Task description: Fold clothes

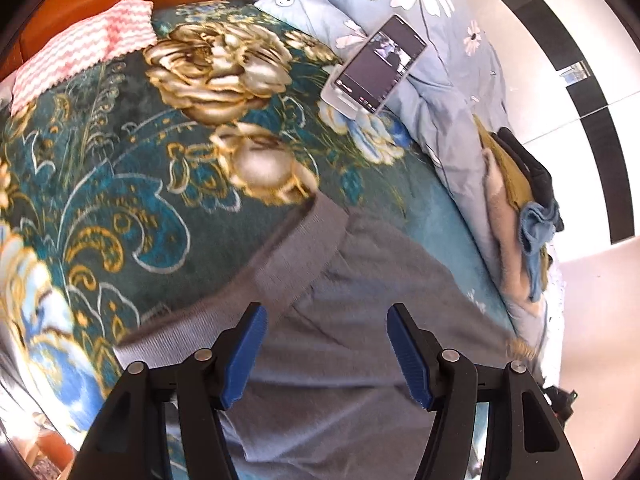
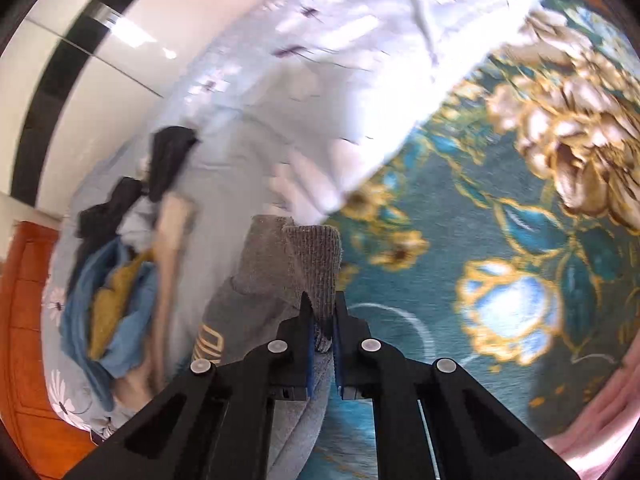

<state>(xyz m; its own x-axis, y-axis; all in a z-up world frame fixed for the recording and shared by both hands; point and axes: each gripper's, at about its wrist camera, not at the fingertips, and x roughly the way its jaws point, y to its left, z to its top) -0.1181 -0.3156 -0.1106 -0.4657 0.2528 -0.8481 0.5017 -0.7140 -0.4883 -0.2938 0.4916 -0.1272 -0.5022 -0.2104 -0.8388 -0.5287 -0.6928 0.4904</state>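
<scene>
The ribbed cuff of the grey sweater is clamped by the right gripper; the left gripper is spread apart above it, so the cuff may be pulled out.

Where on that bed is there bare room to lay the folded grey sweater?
The floral blanket is bare between the pink zigzag cloth, the phone and the grey sweater. The right view shows open blanket right of the sweater cuff. It is crowded by the clothes pile along the blue quilt.

No legible text — sweater lettering blurred
</scene>
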